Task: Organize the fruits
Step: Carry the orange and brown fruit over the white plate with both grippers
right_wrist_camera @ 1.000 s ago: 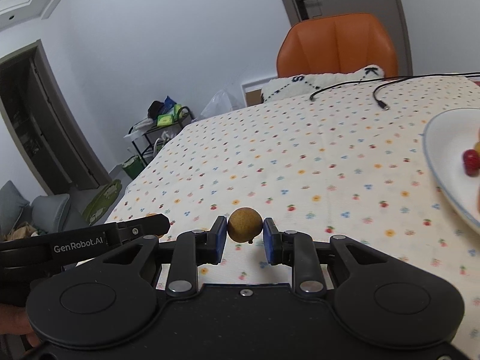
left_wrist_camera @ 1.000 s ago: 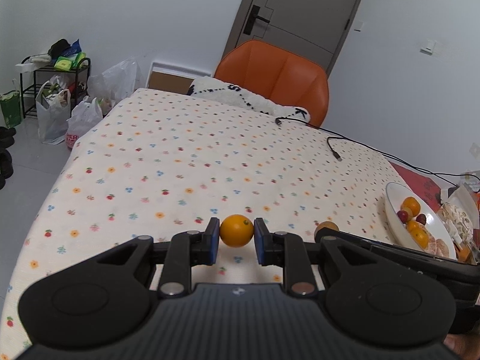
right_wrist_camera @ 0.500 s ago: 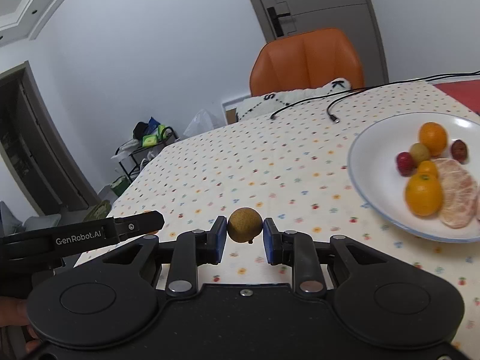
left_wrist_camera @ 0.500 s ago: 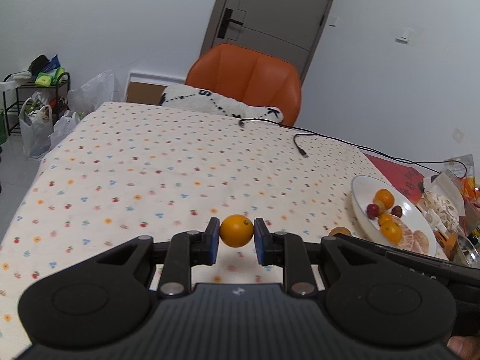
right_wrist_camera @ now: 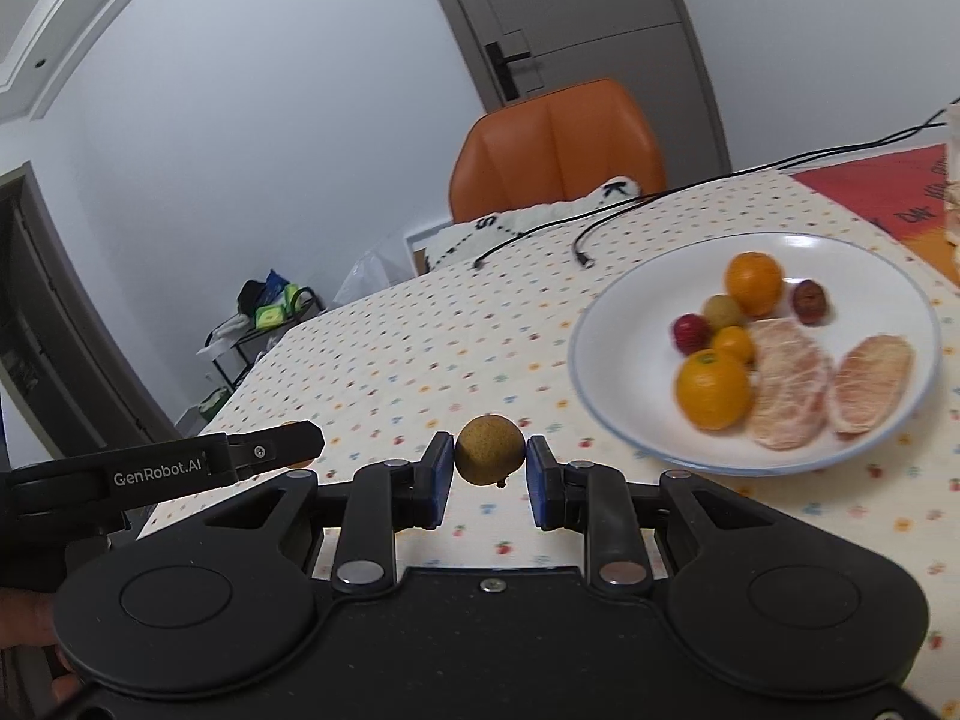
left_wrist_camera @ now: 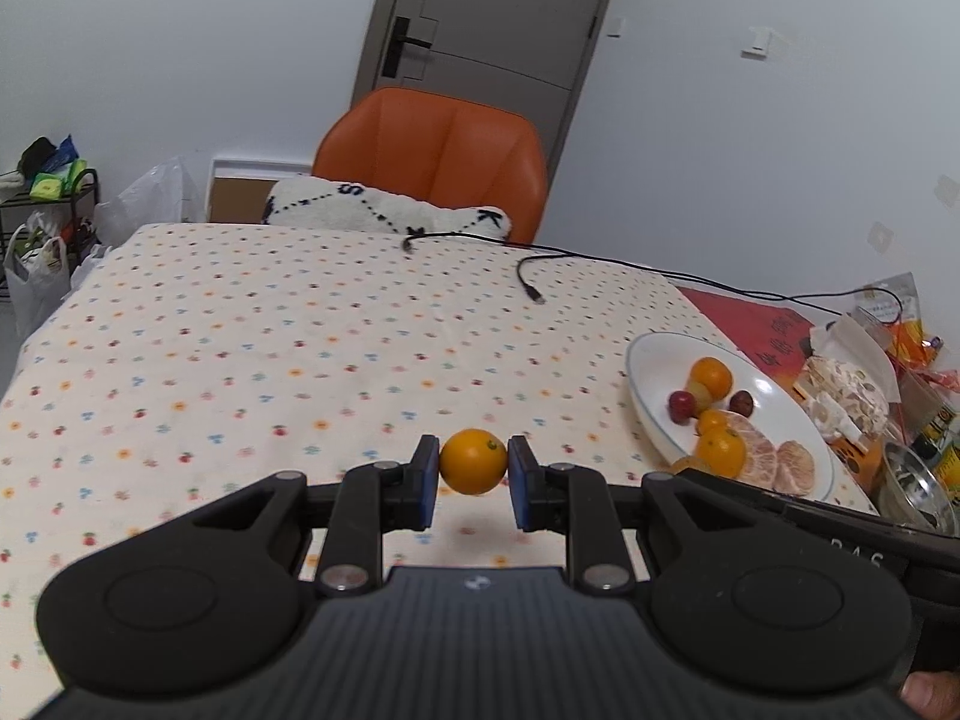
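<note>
Fingers (left_wrist_camera: 425,483) of left gripper (left_wrist_camera: 474,483) clamp a small orange (left_wrist_camera: 473,461) (firm, light, roll-prone) at its equator; right gripper (right_wrist_camera: 489,480) likewise pinches a brown fruit (right_wrist_camera: 489,457), plate (right_wrist_camera: 606,414) at two o'clock.

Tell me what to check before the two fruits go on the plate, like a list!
1. Left gripper holds the orange tight: ok, pinched between both pads.
2. Right gripper holds the brown fruit tight: ok.
3. White plate is in sight: ok, ahead to the right in both views.
4. Free spot on the plate: ok, its near-left part is bare.
5. Black cable out of the way: ok, it lies farther back on the cloth.
6. Fruits are over the plate: not ok, both are short of its rim.
</note>
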Demonstrator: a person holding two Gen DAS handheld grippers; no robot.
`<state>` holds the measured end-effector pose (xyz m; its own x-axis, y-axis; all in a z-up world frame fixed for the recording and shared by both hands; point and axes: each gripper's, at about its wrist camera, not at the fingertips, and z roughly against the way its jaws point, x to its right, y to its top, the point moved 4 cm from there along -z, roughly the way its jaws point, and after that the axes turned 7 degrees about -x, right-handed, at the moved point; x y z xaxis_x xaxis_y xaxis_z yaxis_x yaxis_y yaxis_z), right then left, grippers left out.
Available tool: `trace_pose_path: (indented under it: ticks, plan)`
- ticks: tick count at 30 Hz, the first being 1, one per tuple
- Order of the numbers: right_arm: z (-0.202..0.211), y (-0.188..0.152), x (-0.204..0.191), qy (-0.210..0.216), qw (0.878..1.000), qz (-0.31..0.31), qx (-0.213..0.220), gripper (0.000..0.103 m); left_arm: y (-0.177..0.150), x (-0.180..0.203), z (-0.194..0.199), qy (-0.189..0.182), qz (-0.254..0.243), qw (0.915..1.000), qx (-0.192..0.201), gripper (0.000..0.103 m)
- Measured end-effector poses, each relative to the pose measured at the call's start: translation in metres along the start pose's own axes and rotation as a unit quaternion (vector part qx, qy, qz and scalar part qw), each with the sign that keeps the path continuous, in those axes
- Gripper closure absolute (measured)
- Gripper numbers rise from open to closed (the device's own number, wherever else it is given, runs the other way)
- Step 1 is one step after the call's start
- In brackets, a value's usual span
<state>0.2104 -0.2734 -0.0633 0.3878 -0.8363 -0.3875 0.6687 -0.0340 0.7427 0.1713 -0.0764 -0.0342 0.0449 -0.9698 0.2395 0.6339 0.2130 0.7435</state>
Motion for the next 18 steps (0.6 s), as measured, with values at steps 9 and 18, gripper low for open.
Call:
trace_pose_path:
  ticks: [9,18]
  plan:
    - [0.027,0.003,0.034,-0.024,0.999,-0.018,0.022,0.079,0.003,0.040,-0.011,-0.025,-0.025,0.9994,-0.001,0.081]
    - [0.044,0.008,0.068,-0.048,0.997,-0.036,0.038,0.078,0.007,0.075,-0.027,-0.044,-0.049,0.9978,-0.004,0.081]
